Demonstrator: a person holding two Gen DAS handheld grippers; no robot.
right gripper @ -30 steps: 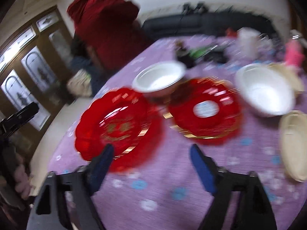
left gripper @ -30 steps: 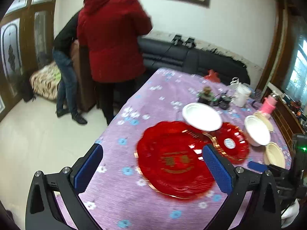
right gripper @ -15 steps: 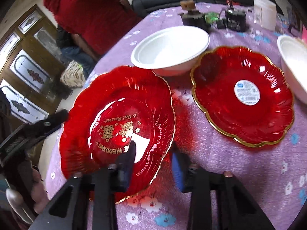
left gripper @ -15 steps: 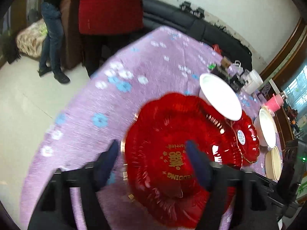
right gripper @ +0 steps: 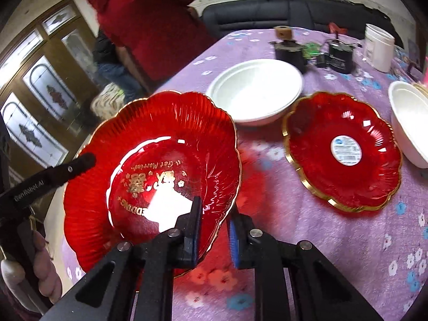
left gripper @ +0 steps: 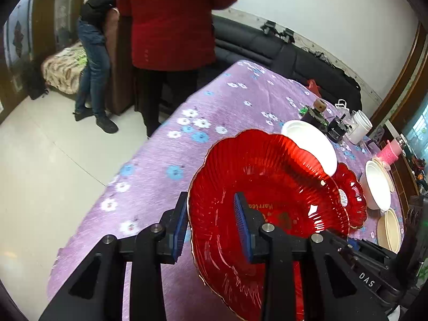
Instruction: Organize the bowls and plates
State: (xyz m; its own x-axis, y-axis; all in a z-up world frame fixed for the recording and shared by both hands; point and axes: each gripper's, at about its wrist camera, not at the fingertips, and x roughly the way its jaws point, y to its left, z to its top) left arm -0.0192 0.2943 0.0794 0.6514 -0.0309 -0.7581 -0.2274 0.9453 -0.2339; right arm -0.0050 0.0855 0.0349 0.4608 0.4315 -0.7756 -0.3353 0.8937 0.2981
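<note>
A large red plate (left gripper: pixel 267 187) (right gripper: pixel 160 139) with a gold rim and gold lettering is tilted up off the purple tablecloth (left gripper: pixel 187 133). My left gripper (left gripper: pixel 210 224) straddles its left rim, jaws closing, pads against the rim. My right gripper (right gripper: pixel 214 231) pinches the near right rim, jaws closing too. A second red plate (right gripper: pixel 342 149) with a white sticker lies flat to the right. Behind the two plates sits a white bowl (right gripper: pixel 256 93).
Another white bowl (right gripper: pixel 409 125) and a cream bowl (left gripper: pixel 389 230) sit at the right edge. A white jar (right gripper: pixel 378 46), black devices (right gripper: pixel 339 56) and a pink cup (left gripper: pixel 389 153) stand farther back. A person in red (left gripper: pixel 171 21) stands beside the table's far left.
Both grippers came down from wide open above the table and narrowed onto the large red plate's rim. The plate has tipped up from lying flat.
</note>
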